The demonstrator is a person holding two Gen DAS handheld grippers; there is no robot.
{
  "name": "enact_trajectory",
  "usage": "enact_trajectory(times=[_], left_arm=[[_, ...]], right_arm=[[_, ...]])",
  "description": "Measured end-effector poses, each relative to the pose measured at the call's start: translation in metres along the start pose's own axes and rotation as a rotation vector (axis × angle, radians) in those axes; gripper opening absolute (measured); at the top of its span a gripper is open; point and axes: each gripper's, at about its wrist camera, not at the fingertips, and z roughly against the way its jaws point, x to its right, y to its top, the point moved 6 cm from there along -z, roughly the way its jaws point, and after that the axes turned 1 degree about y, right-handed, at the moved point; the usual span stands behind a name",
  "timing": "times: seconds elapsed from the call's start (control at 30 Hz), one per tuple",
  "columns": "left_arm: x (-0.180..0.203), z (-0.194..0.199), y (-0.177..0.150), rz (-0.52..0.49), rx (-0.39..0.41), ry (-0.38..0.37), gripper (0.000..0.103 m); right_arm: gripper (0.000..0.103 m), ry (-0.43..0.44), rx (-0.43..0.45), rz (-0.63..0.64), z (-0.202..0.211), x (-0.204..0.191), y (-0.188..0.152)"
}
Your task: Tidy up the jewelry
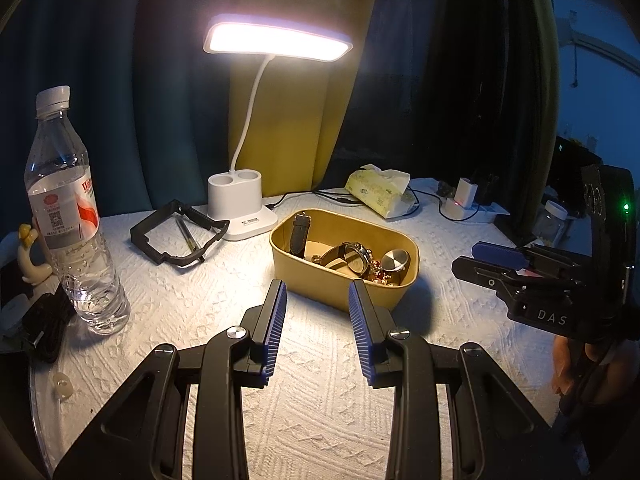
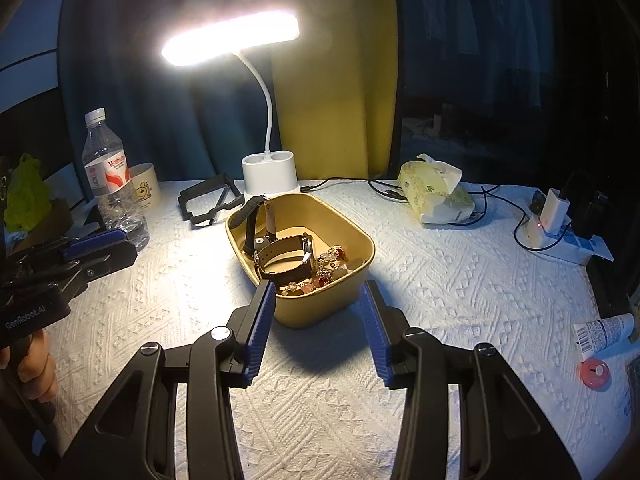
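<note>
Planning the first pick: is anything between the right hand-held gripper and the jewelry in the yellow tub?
Nothing visible. The right hand-held gripper hangs open just short of the yellow tub; only the tub's near wall lies ahead, below the bead bracelets, so they look reachable from above.

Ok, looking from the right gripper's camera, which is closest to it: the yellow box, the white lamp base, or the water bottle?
1. Yellow box: just ahead of the right gripper.
2. Lamp base: behind the box, middle.
3. Water bottle: far left, roughly as far back as the lamp base, so too close to call.
</note>
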Motion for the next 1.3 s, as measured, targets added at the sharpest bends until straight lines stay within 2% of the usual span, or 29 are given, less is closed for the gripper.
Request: enact_trajectory(times=[1.3], left_arm=[[-0.0005,0.0011,0.0019,-0.010,0.001,0.002,0.035]], right_arm=[[0.043,-0.004,0.000,-0.006,0.0066,0.0045,-0.0035]])
